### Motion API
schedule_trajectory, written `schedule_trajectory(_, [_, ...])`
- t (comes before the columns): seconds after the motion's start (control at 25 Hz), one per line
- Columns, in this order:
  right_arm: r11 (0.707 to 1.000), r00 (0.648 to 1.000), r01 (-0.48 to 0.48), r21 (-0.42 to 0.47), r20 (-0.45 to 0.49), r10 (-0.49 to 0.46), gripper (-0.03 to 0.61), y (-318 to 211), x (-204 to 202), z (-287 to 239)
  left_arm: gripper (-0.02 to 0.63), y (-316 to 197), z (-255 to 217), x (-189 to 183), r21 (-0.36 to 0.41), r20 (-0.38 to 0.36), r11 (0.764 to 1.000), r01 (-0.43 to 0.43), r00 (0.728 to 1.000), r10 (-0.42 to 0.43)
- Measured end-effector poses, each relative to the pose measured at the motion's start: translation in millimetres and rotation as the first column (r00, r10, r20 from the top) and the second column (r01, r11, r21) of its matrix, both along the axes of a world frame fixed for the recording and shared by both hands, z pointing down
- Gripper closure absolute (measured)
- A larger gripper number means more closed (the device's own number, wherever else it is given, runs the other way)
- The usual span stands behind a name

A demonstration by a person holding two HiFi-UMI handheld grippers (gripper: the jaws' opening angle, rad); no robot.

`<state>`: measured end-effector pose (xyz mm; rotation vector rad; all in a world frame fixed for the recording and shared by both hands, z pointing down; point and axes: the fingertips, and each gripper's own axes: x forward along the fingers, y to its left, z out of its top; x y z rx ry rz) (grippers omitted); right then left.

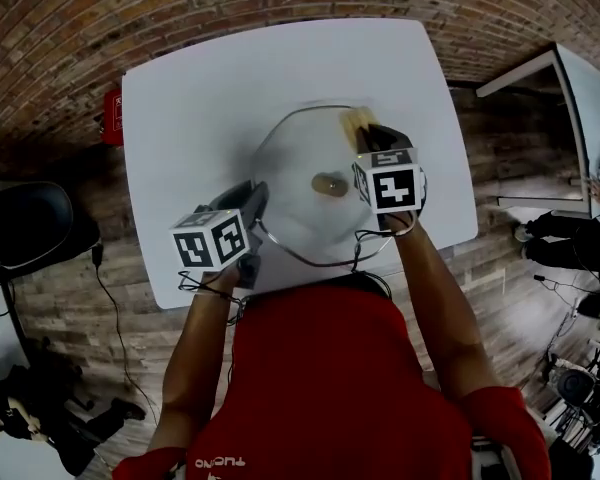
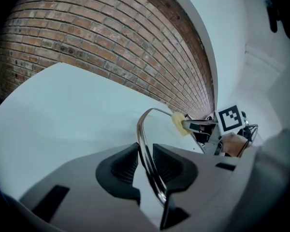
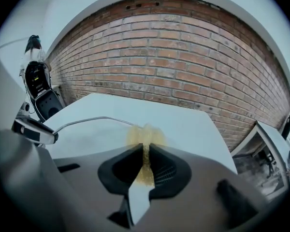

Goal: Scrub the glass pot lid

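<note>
Head view shows the glass pot lid (image 1: 300, 203) resting on the table (image 1: 200, 98) — the left gripper (image 2: 146, 164) clamps its rim, the right gripper (image 3: 146, 164) pinches a yellow sponge (image 3: 145, 135) at the lid's far edge.

Here's the glass pot lid (image 1: 298, 218) over the middle of the tabletop (image 1: 180, 118), reaching toward the edge nearest me. My left hand-held gripper (image 1: 254, 200) is at the lid's near-left side, with the rim pinched between its jaws. My right hand-held gripper (image 1: 378, 134) is across at the far right, with the sponge (image 1: 355, 120) clamped between its jaws and sitting at the lid's far rim. The knob (image 1: 330, 184) is at the lid's centre, between my two grippers. The brick wall (image 3: 183, 52) stands behind the tabletop.
</note>
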<state>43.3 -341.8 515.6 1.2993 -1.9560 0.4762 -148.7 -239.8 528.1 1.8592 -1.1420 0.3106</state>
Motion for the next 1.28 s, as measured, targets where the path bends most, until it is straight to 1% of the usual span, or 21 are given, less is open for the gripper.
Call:
schedule_trajectory(0.08, [1.0, 1.0, -0.007, 0.0, 0.004, 0.007, 0.525, 4.7, 1.4, -2.8, 0.512, -0.5, 0.2, -0.2, -0.002, 0.0, 1.0, 0.002, 1.0, -0.002])
schedule_trajectory(0.16, [1.0, 0.999, 0.0, -0.004, 0.04, 0.0, 0.525, 13.9, -8.5, -9.5, 0.514, -0.7, 0.3, -0.2, -0.005, 0.002, 1.0, 0.004, 1.0, -0.004])
schedule_trajectory(0.24, [0.999, 0.993, 0.031, -0.016, 0.112, -0.029, 0.525, 29.0, -31.7, -19.0, 0.515, -1.1, -1.0, 0.1, -0.008, 0.003, 1.0, 0.009, 1.0, -0.009])
schedule_trajectory(0.32, [0.996, 0.98, 0.087, -0.035, 0.182, -0.08, 0.525, 48.4, -63.3, -26.2, 0.515, -1.2, -1.7, 0.4, -0.009, 0.004, 1.0, 0.014, 1.0, -0.014])
schedule_trajectory(0.44, [0.981, 0.956, 0.185, -0.065, 0.243, -0.164, 0.525, 76.1, -110.3, -27.5, 0.515, 0.0, -1.1, 1.0, -0.012, 0.004, 1.0, 0.018, 1.0, -0.018])
schedule_trajectory(0.56, [0.964, 0.944, 0.251, -0.092, 0.243, -0.223, 0.525, 92.9, -141.3, -18.0, 0.515, 2.3, -0.7, 0.7, -0.016, 0.004, 1.0, 0.02, 1.0, -0.02])
schedule_trajectory(0.68, [0.953, 0.944, 0.281, -0.115, 0.212, -0.253, 0.525, 100.1, -150.9, -4.2, 0.515, 3.5, -1.4, 1.7, -0.017, 0.006, 1.0, 0.02, 1.0, -0.02])
schedule_trajectory(0.8, [0.955, 0.951, 0.272, -0.12, 0.186, -0.248, 0.525, 99.8, -144.5, 2.6, 0.514, 4.4, -1.0, 1.3, -0.017, 0.01, 1.0, 0.018, 1.0, -0.017])
schedule_trajectory(0.92, [0.963, 0.965, 0.242, -0.122, 0.139, -0.224, 0.525, 95.1, -122.9, 7.9, 0.514, 4.2, -0.5, -0.4, -0.016, 0.012, 1.0, 0.017, 1.0, -0.017])
schedule_trajectory(1.0, [0.971, 0.976, 0.202, -0.129, 0.107, -0.189, 0.525, 90.5, -97.4, 10.3, 0.514, 4.0, 0.2, -0.3, -0.016, 0.011, 1.0, 0.018, 1.0, -0.017])
schedule_trajectory(1.12, [0.984, 0.993, 0.113, -0.137, 0.058, -0.106, 0.525, 82.9, -46.7, 12.4, 0.514, 3.9, 0.9, 0.6, -0.016, 0.008, 1.0, 0.017, 1.0, -0.017])
schedule_trajectory(1.28, [0.993, 1.0, -0.008, -0.121, -0.013, 0.006, 0.525, 75.5, 19.3, 7.9, 0.514, 5.7, 0.4, -0.1, -0.018, 0.003, 1.0, 0.019, 1.0, -0.019])
